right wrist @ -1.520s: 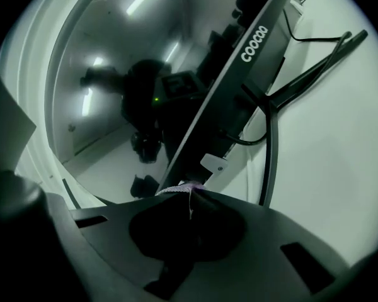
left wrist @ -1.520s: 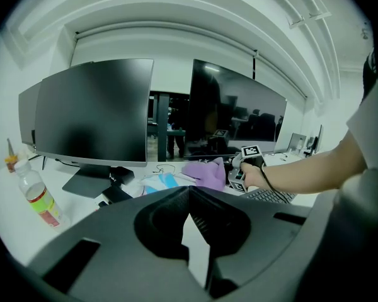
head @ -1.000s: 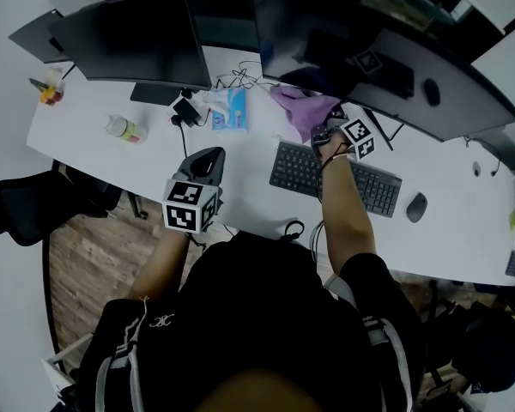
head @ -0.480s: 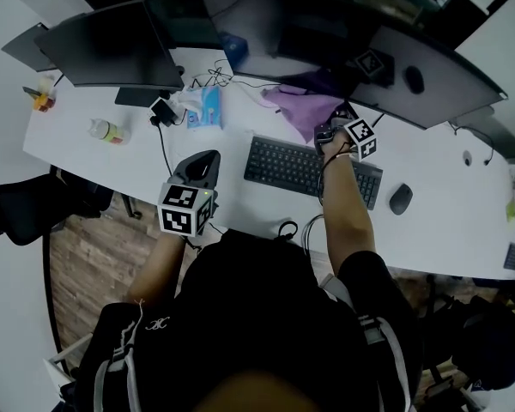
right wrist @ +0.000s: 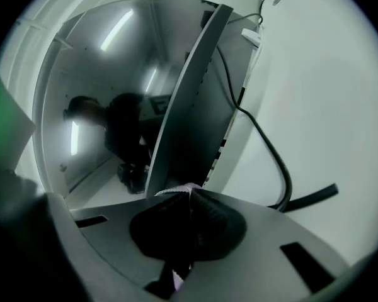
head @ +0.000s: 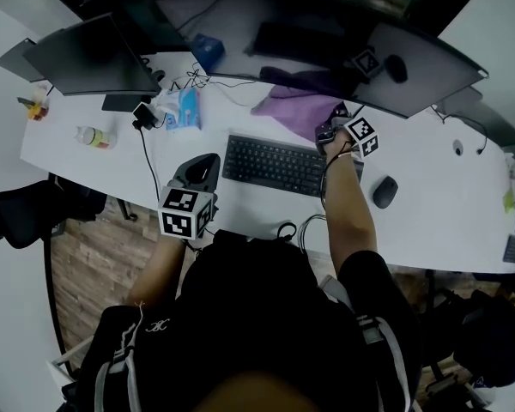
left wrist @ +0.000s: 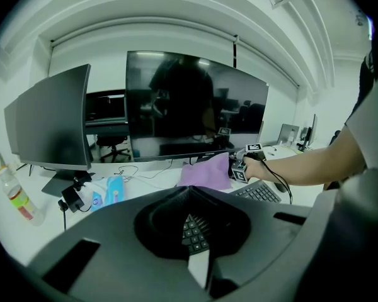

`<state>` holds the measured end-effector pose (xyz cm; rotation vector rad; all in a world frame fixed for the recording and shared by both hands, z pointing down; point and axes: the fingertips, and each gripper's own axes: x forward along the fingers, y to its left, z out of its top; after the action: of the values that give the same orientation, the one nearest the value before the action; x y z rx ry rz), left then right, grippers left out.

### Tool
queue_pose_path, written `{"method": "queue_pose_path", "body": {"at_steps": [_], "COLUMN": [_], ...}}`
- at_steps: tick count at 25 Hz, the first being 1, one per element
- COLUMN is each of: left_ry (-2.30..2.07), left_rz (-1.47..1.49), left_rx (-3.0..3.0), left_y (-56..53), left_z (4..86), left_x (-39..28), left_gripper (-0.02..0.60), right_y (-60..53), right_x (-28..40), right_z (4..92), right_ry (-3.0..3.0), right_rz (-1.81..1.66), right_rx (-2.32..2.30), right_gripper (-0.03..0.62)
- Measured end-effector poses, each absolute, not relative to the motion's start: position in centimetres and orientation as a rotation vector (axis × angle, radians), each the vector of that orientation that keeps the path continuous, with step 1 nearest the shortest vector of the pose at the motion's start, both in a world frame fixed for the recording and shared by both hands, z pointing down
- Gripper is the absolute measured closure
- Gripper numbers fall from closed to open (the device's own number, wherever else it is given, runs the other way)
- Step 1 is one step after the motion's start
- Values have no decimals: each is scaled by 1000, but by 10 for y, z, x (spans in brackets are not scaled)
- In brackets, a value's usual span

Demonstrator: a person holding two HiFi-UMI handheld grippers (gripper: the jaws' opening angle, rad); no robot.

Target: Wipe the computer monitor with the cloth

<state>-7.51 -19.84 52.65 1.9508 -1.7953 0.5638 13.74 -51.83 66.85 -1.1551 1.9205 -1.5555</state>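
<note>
A purple cloth hangs from my right gripper, which is shut on its corner just in front of the wide dark monitor. In the right gripper view the cloth's edge pokes out between the shut jaws of the right gripper, close to the monitor's edge. My left gripper hovers over the desk's front edge, shut and holding nothing. From the left gripper the cloth and monitor lie ahead.
A keyboard and mouse lie on the white desk. A second monitor stands at the left, with a bottle, a blue tissue pack and cables near it. A black cable runs behind the monitor.
The head view has swung, so everything on the desk sits further left. My right gripper keeps hold of the cloth by the monitor. The left gripper has barely moved.
</note>
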Motion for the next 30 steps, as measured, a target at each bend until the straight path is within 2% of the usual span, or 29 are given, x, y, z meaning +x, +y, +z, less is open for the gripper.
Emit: {"method": "queue_pose_path", "body": {"at_steps": [30], "left_ry": [-1692], "left_rz": [640], "left_rx": [2080], "left_y": [-243], "left_z": [523], "left_x": [51], "left_gripper": [569], "right_y": [-552], "right_x": [359], "right_z": [663], "right_ry": [1665], "right_rz": [-1444], "right_rx": [-1303], "right_gripper": [576]}}
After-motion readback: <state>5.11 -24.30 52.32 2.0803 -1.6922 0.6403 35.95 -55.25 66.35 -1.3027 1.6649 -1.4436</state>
